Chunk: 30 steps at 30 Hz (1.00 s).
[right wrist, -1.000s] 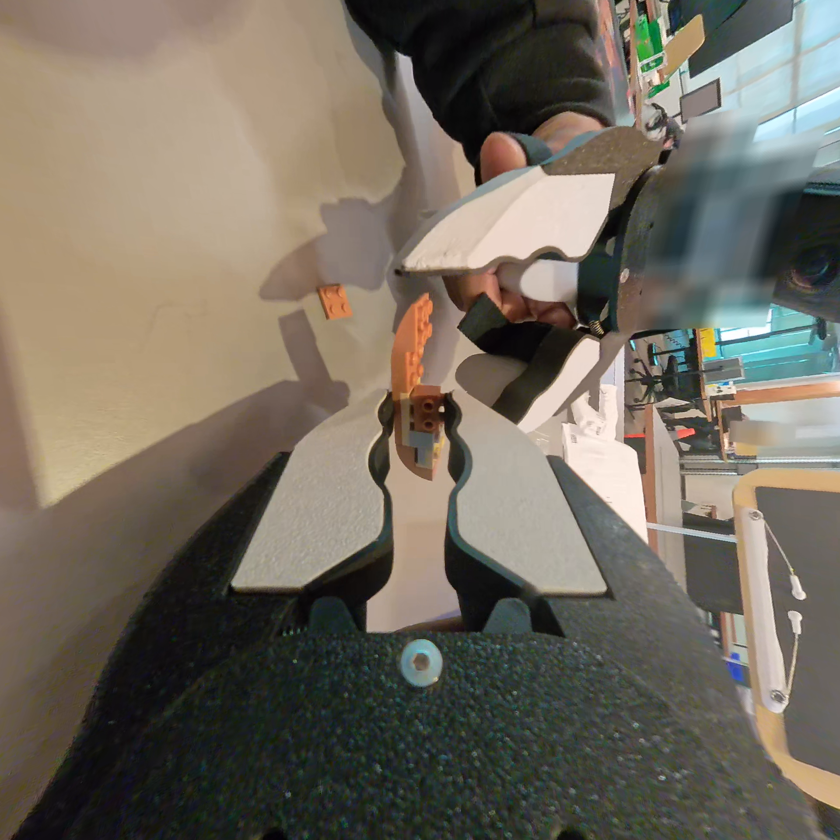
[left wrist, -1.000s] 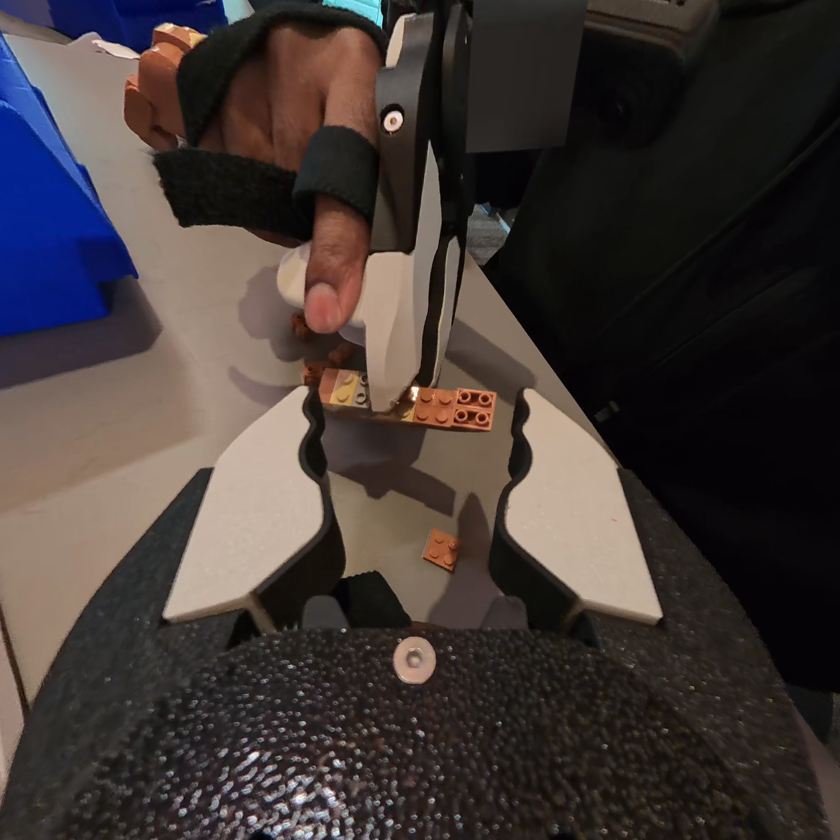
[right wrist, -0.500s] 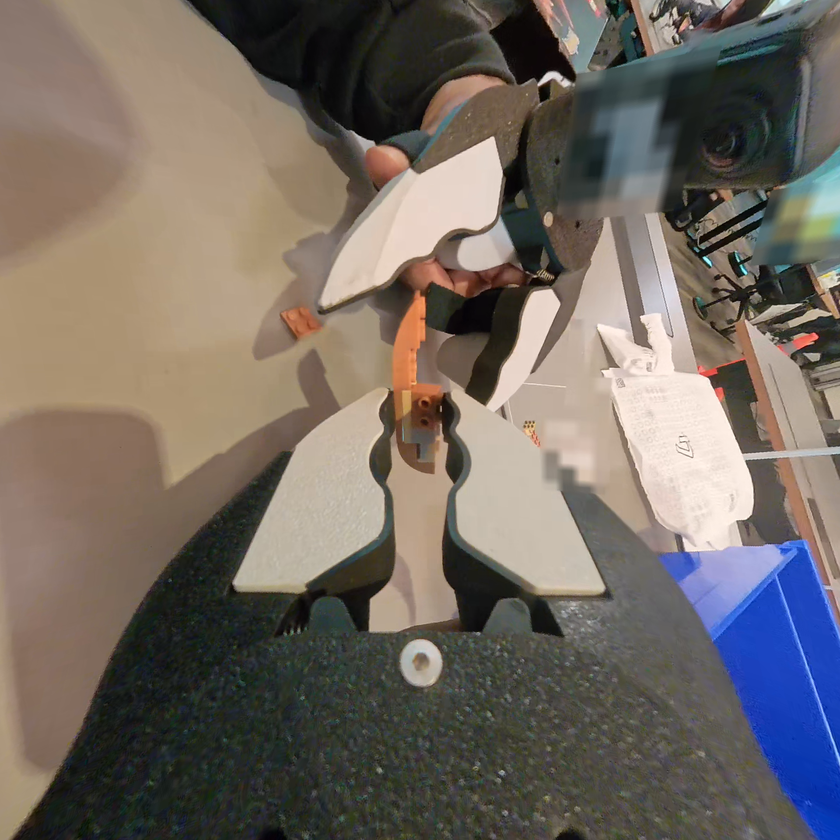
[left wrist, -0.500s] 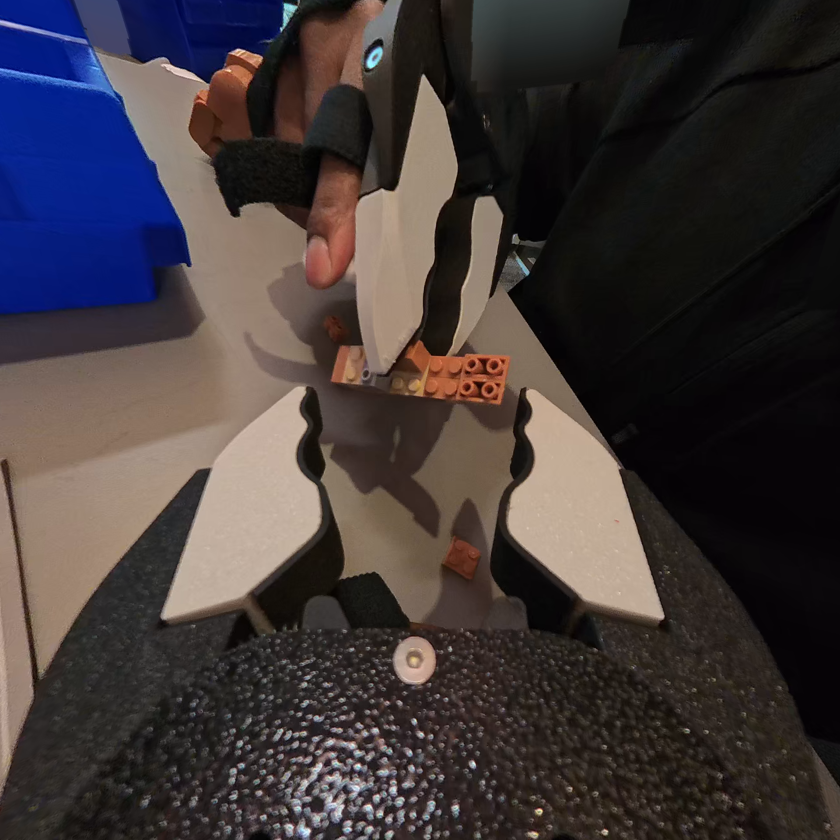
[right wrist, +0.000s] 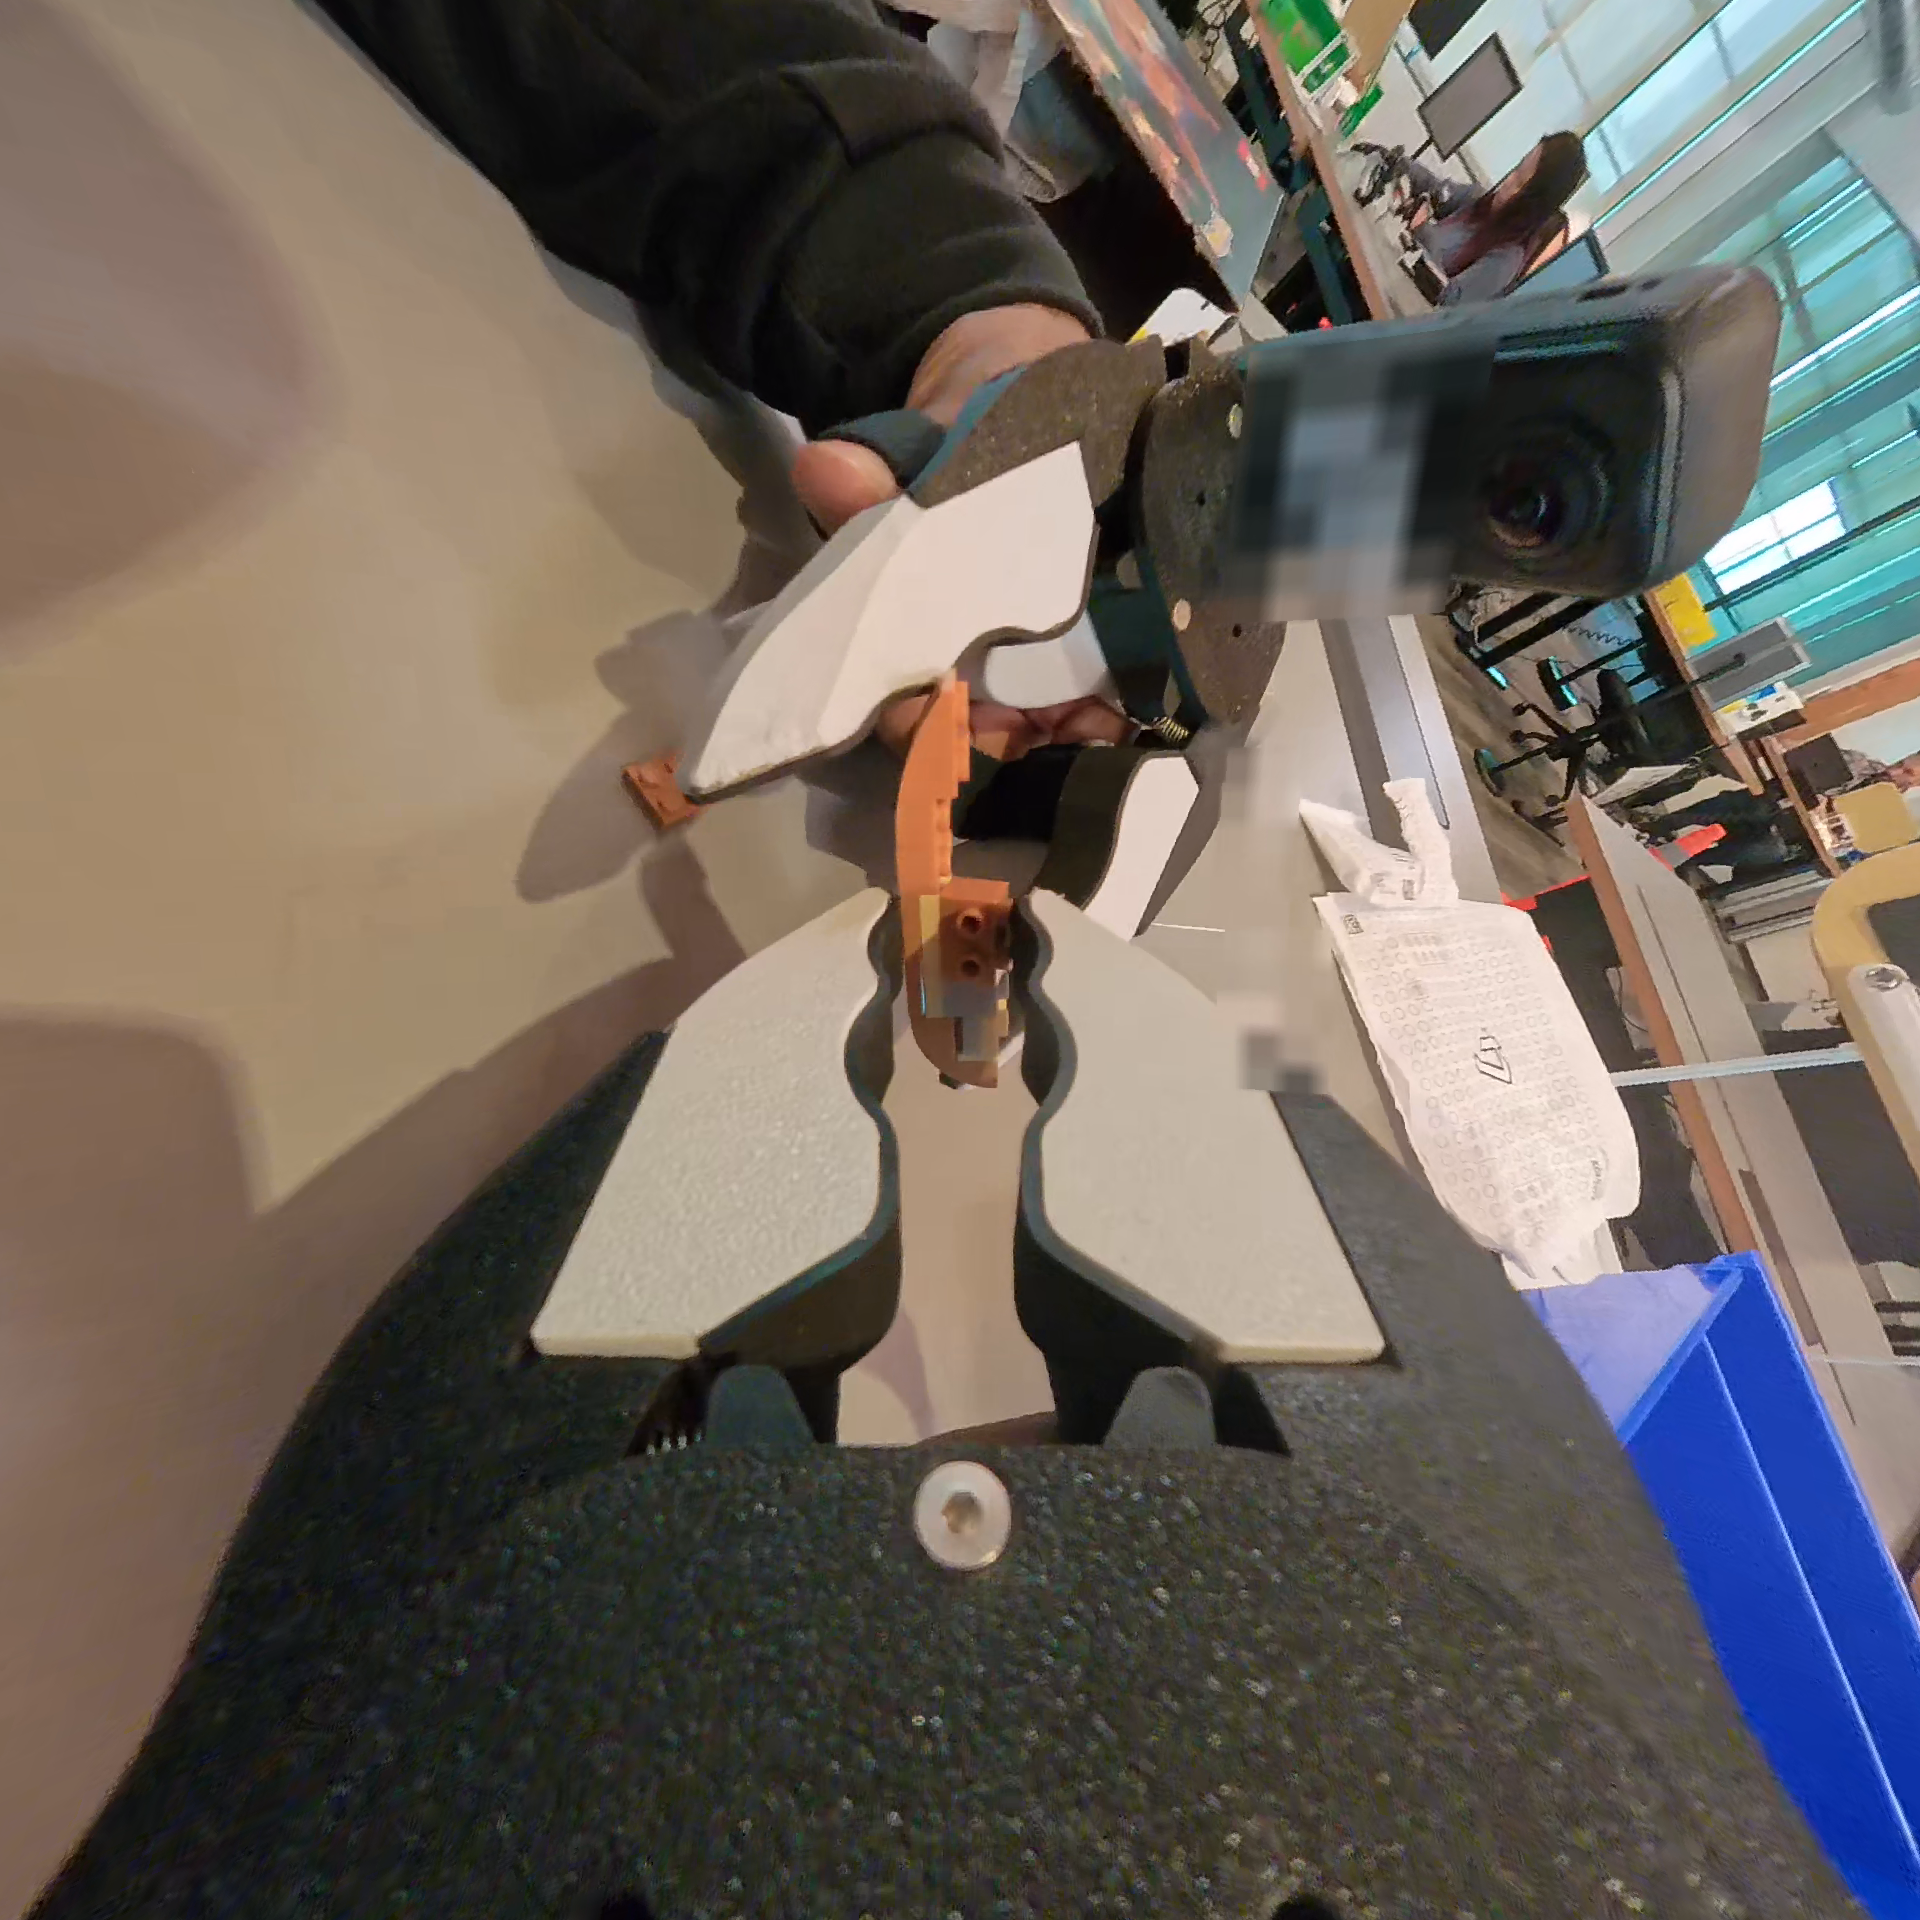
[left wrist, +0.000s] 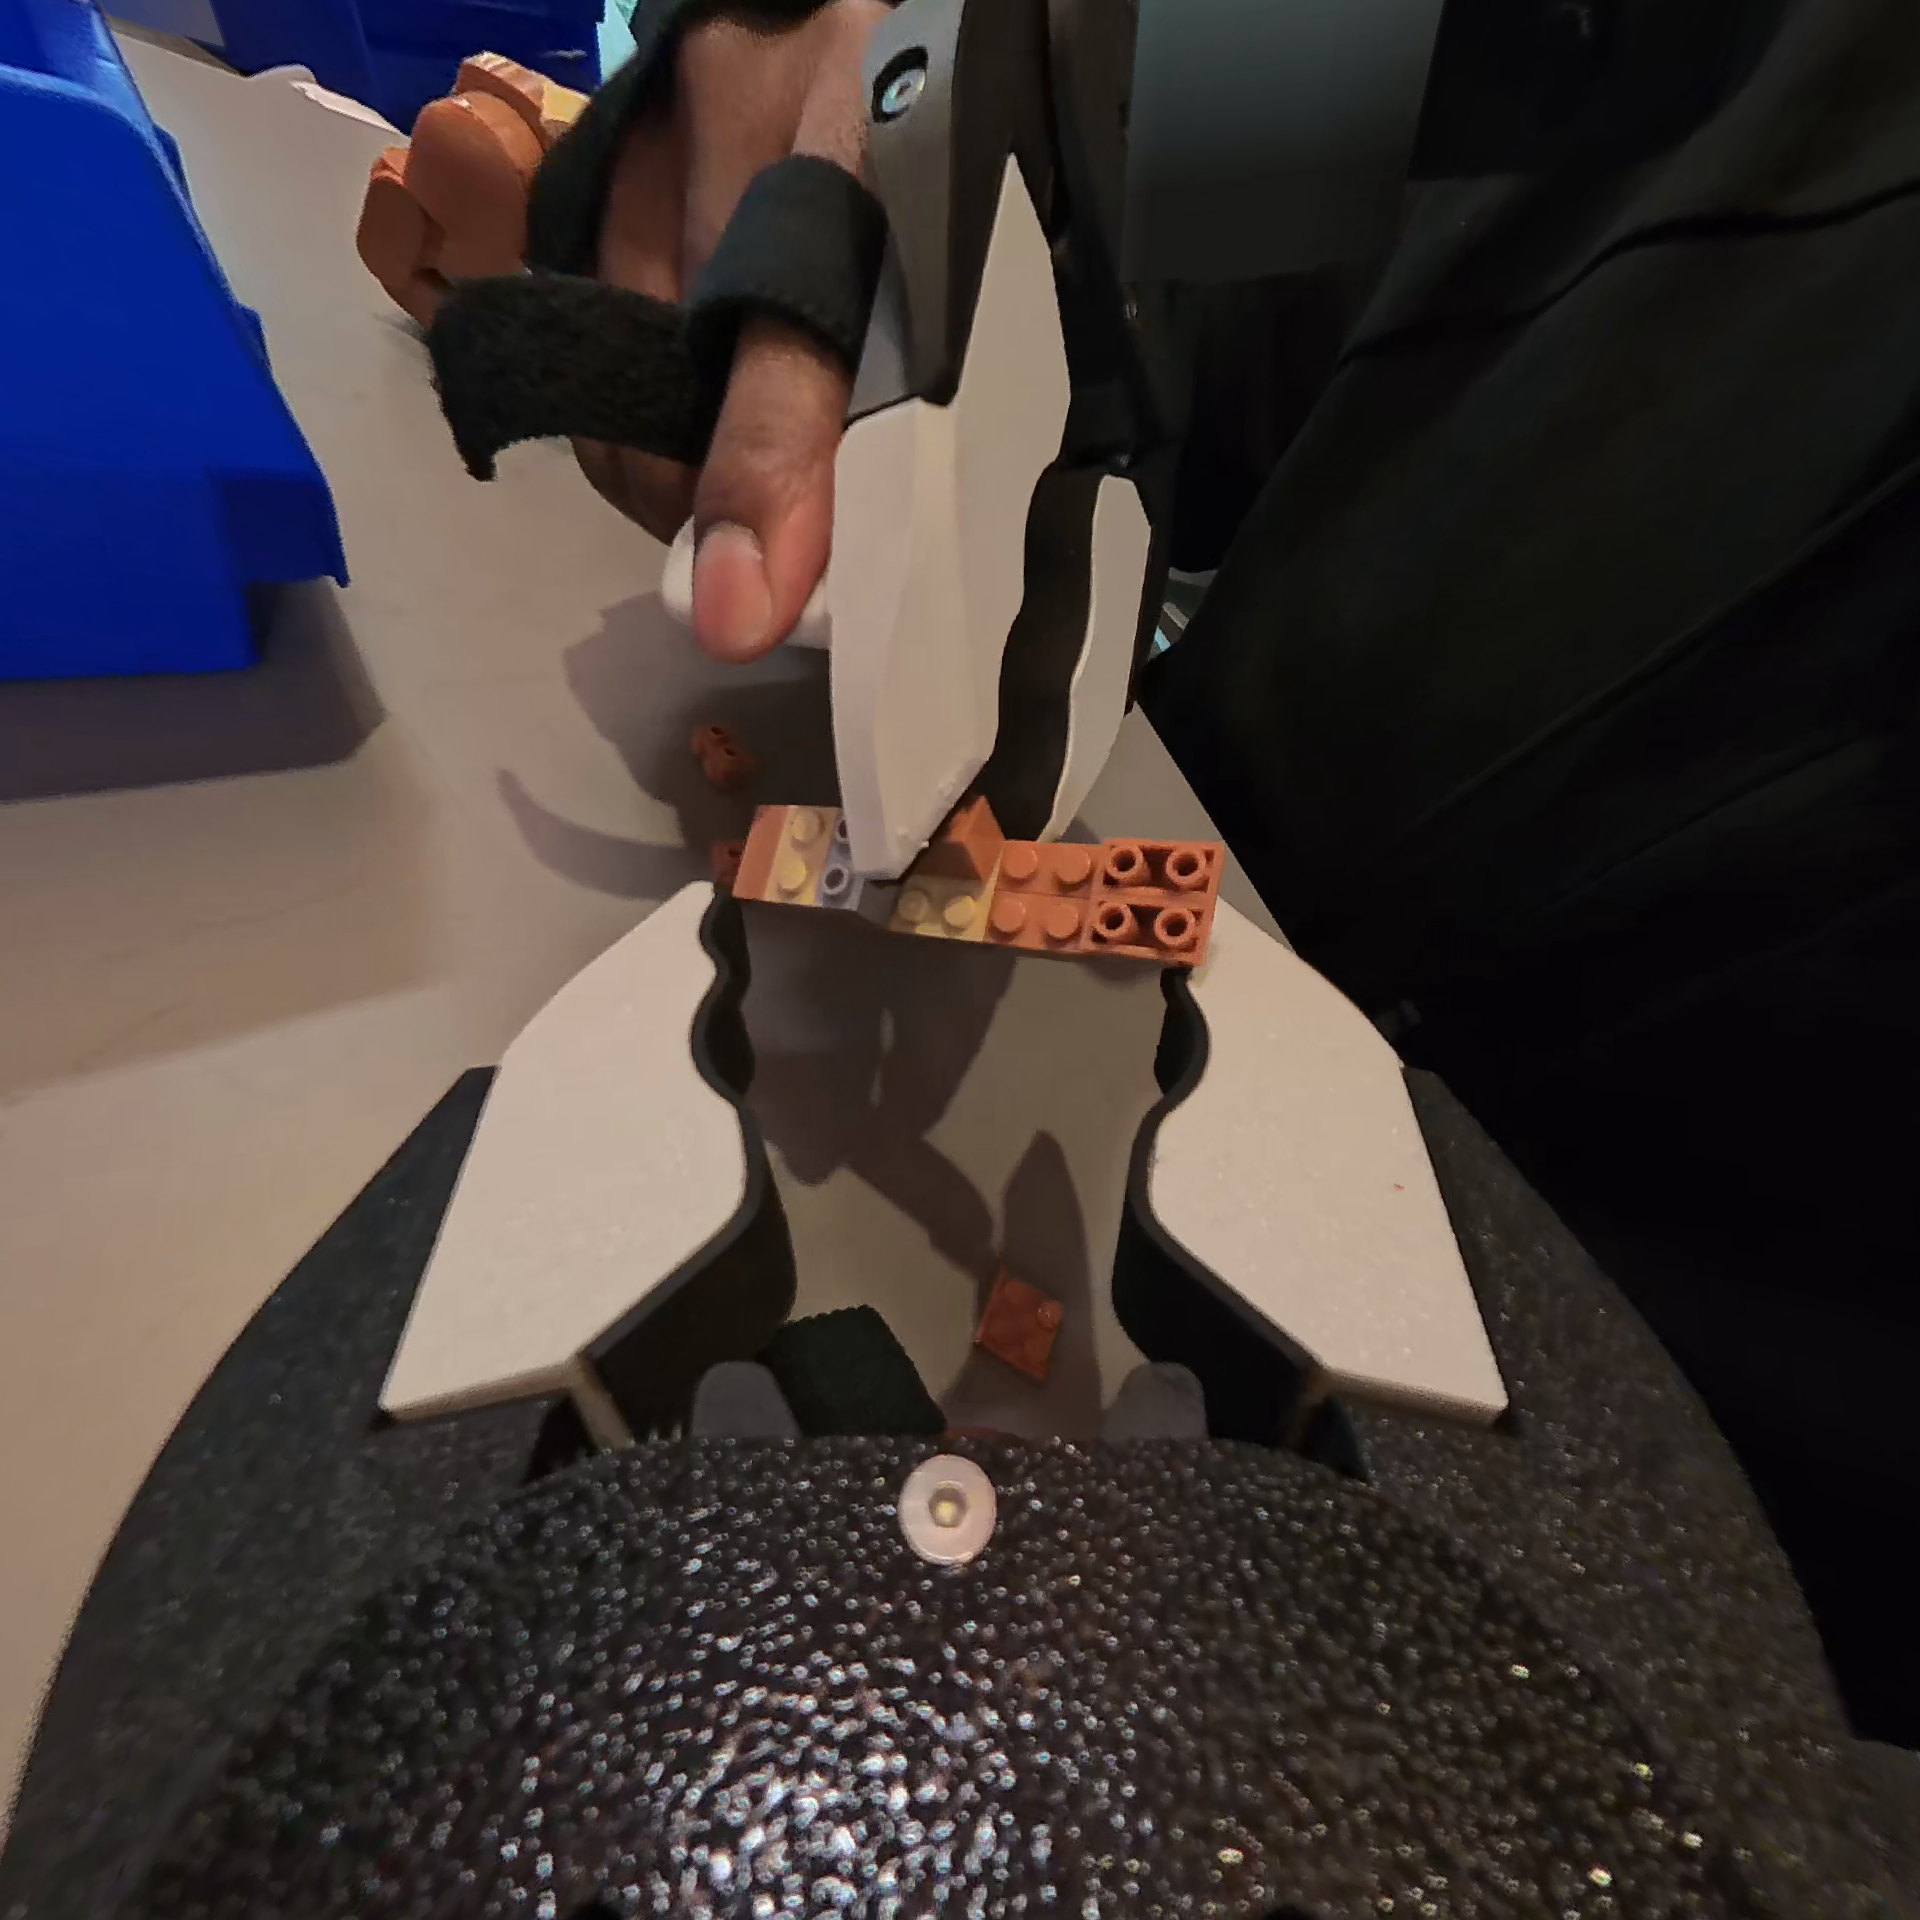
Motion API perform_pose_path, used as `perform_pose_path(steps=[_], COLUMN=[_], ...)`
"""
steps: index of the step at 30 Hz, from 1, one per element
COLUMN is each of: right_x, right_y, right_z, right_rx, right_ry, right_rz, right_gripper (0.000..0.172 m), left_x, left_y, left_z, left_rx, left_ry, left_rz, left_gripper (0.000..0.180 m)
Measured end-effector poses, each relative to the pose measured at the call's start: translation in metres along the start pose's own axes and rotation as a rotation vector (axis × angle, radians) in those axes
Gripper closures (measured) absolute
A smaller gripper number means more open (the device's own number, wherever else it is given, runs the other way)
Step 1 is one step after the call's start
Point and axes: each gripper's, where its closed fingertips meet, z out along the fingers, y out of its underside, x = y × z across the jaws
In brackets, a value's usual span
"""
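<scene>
The brick assembly (left wrist: 977, 894) — a long orange-brown plate carrying tan, grey and brown bricks — was the landmark, held up off the table (left wrist: 208, 935). Left of it, the left gripper (left wrist: 951, 935) stood wide apart with nothing between its fingers; both tips sat just under the assembly's two ends, not visibly gripping. Below the assembly, between those fingers, a small loose brown plate (left wrist: 1020, 1325) lay on the table. Across the assembly came the right gripper (right wrist: 958, 971), pinched narrow on it, pads pressing plate on one side and stacked bricks on the other — the grip looked firm.

Judging the step: the right hold should stay steady and square, and the left should close only once its pads are level with the plate's ends, gently, so no brick is knocked off.

Containers: far left of the assembly stood a blue bin (left wrist: 125, 395); its contents could not be seen. Behind the assembly stood a lumpy brown built model (left wrist: 457, 177), and just beyond the assembly a small brown piece (left wrist: 722, 753). To the right, in the right wrist view, lay a crumpled printed bag (right wrist: 1475, 1060) and another blue bin (right wrist: 1745, 1507), inside hidden.
</scene>
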Motion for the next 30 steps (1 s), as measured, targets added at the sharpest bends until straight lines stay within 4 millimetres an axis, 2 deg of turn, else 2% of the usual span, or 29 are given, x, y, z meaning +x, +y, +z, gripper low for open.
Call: perform_pose_path(steps=[12, 30], right_x=[-0.012, -0.008], right_y=[0.002, -0.003], right_z=[0.002, -0.001], right_rx=[-0.006, 0.005], right_ry=[-0.054, -0.043], right_rz=[-0.024, -0.022], right_gripper=[0.151, 0.152], left_x=[0.003, 0.003], left_y=[0.006, 0.003], left_z=[0.005, 0.004], left_rx=[-0.043, -0.019], left_ry=[0.028, 0.039], left_rz=[-0.024, -0.029], left_gripper=[0.108, 0.114])
